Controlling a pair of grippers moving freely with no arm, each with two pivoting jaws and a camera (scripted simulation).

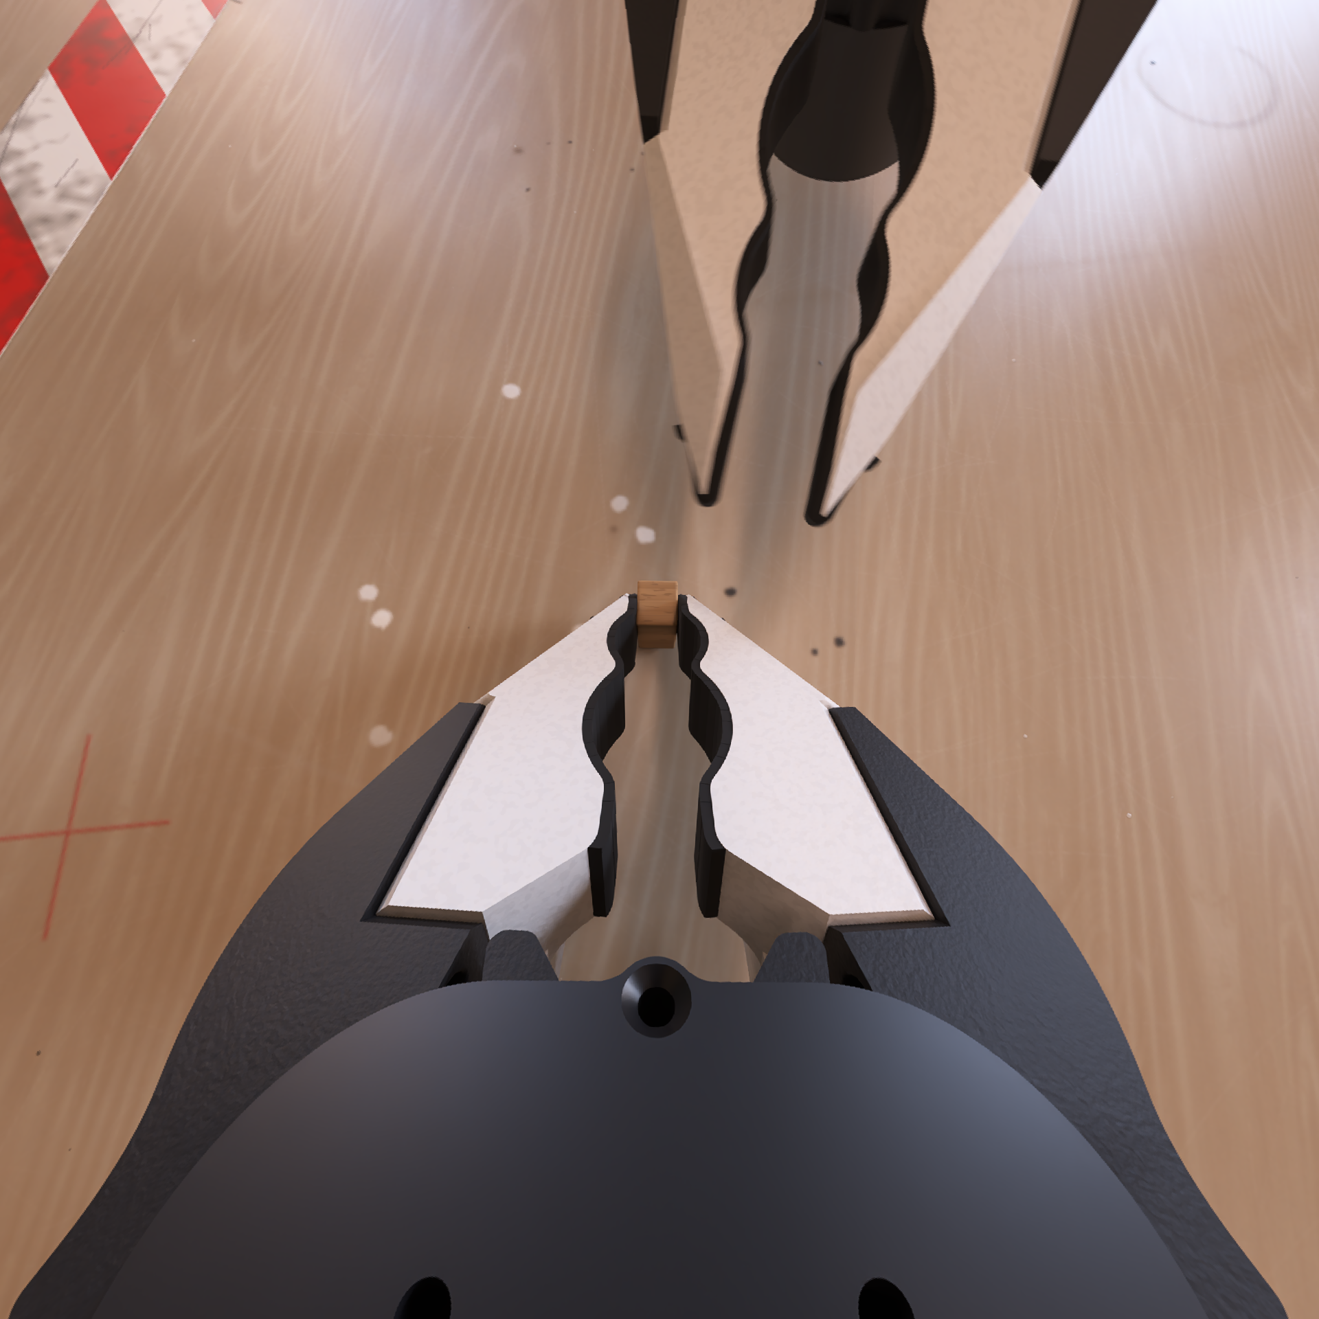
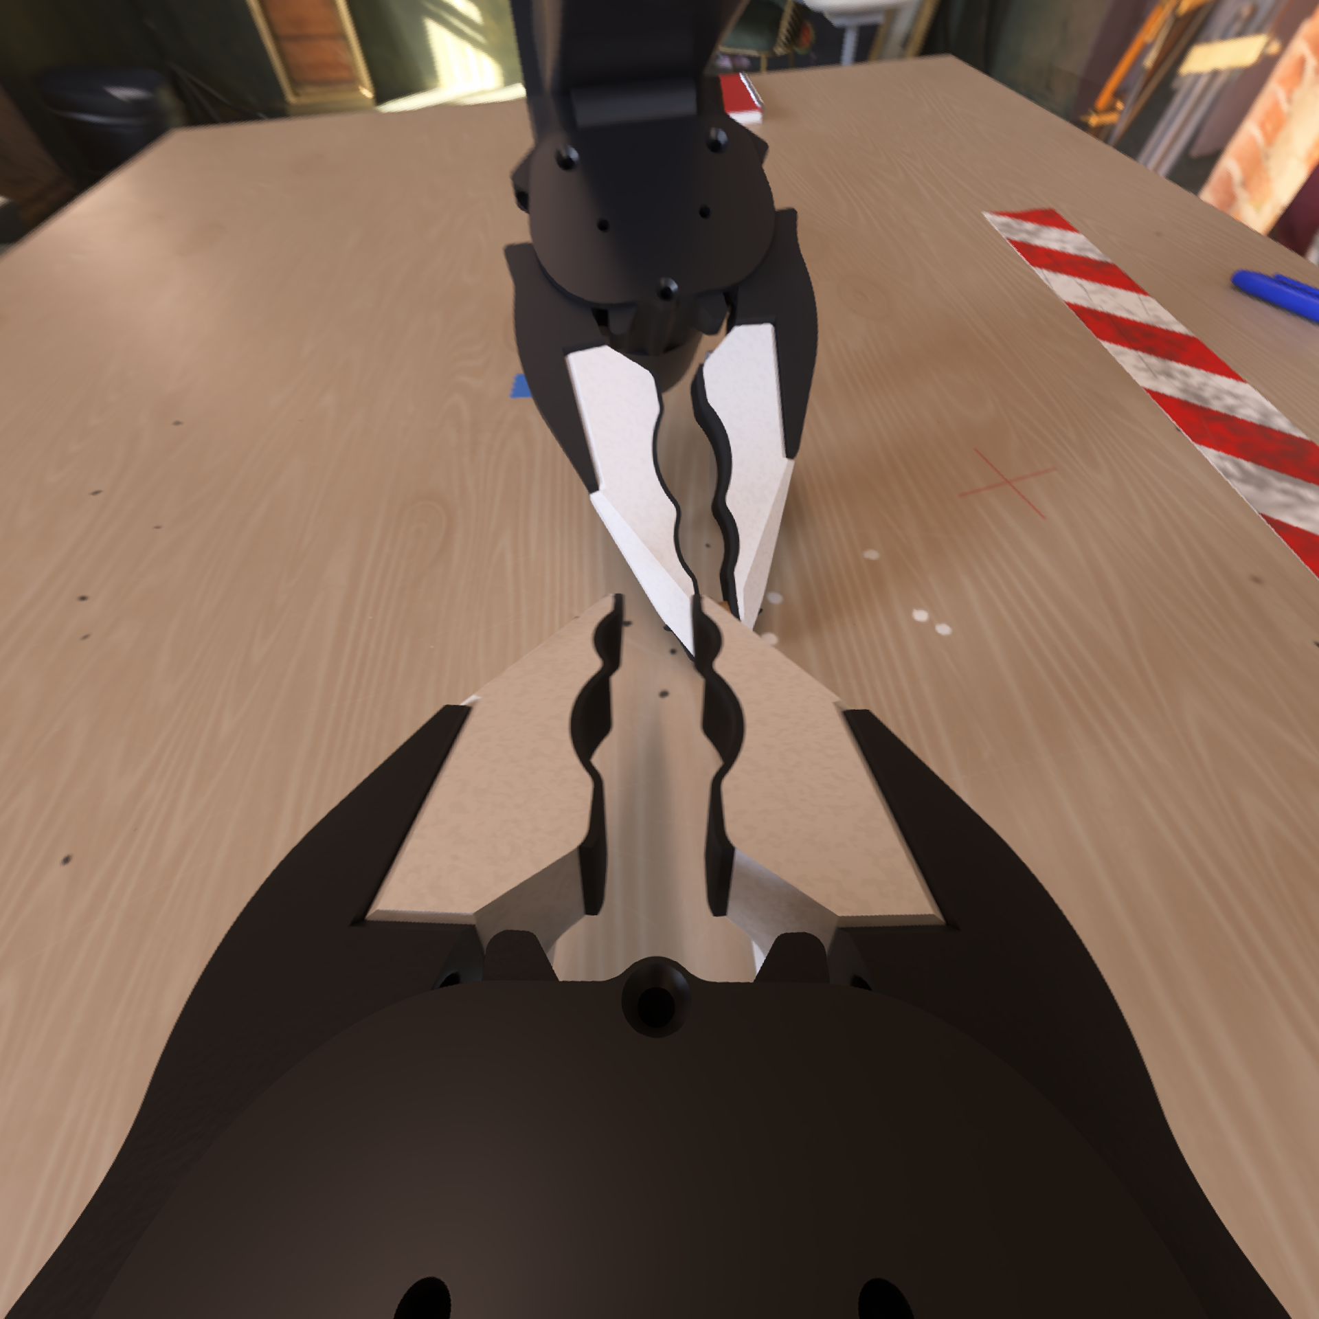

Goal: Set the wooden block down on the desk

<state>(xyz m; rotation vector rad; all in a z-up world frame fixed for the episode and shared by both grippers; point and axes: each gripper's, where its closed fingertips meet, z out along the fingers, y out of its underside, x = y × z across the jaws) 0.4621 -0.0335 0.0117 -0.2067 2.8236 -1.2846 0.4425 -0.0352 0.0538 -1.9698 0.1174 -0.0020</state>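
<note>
A small wooden block (image 1: 657,612) is pinched between the fingertips of my left gripper (image 1: 657,607), which is shut on it and points down at the wooden desk (image 1: 285,428). I cannot tell whether the block touches the desk. My right gripper (image 1: 761,508) faces it from the far side, open and empty, its tips a short way from the block. In the right wrist view my right gripper (image 2: 660,607) is open, and the left gripper (image 2: 721,628) hangs tips-down just ahead. Only a sliver of the block (image 2: 725,605) shows there.
A red-and-white striped tape strip (image 1: 71,157) (image 2: 1170,371) runs along one side of the desk. A red cross mark (image 1: 68,831) (image 2: 1010,485) lies near it. A blue pen (image 2: 1277,292) and a red book (image 2: 742,96) lie toward the desk edges.
</note>
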